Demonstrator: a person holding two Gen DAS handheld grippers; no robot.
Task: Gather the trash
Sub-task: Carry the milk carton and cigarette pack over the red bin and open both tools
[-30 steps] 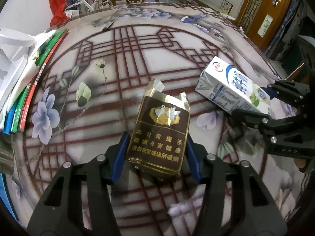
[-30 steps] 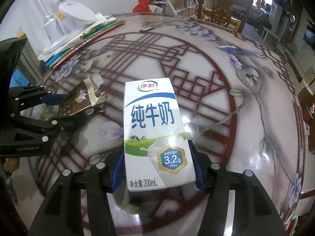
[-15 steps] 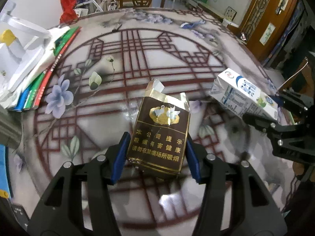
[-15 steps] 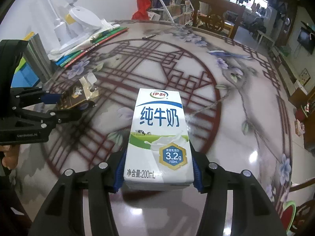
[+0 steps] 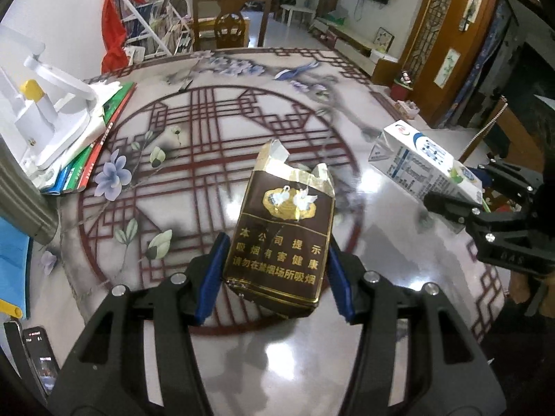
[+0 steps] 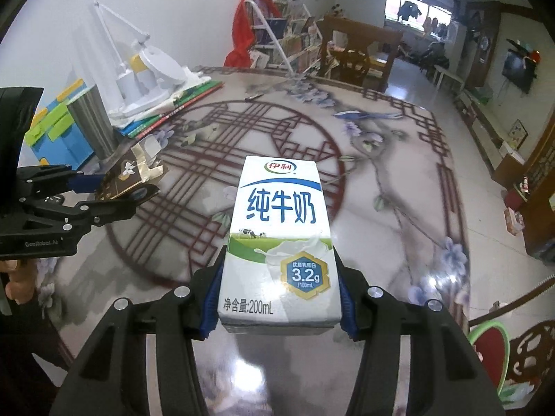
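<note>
Trash in both tongs, lifted clear of counter [image 5: 194, 187]. Left tongs [image 5: 275, 274] clenched on torn pack [image 5: 282, 239], pads on its side edges, open top pointing away. Right tongs [image 6: 279, 294] clenched on milk carton [image 6: 277, 235], gripped low w/ label up. Both held near counter's near edge, well apart, prob. so neither knocks the other en route to a bin; no bin in view.
</note>
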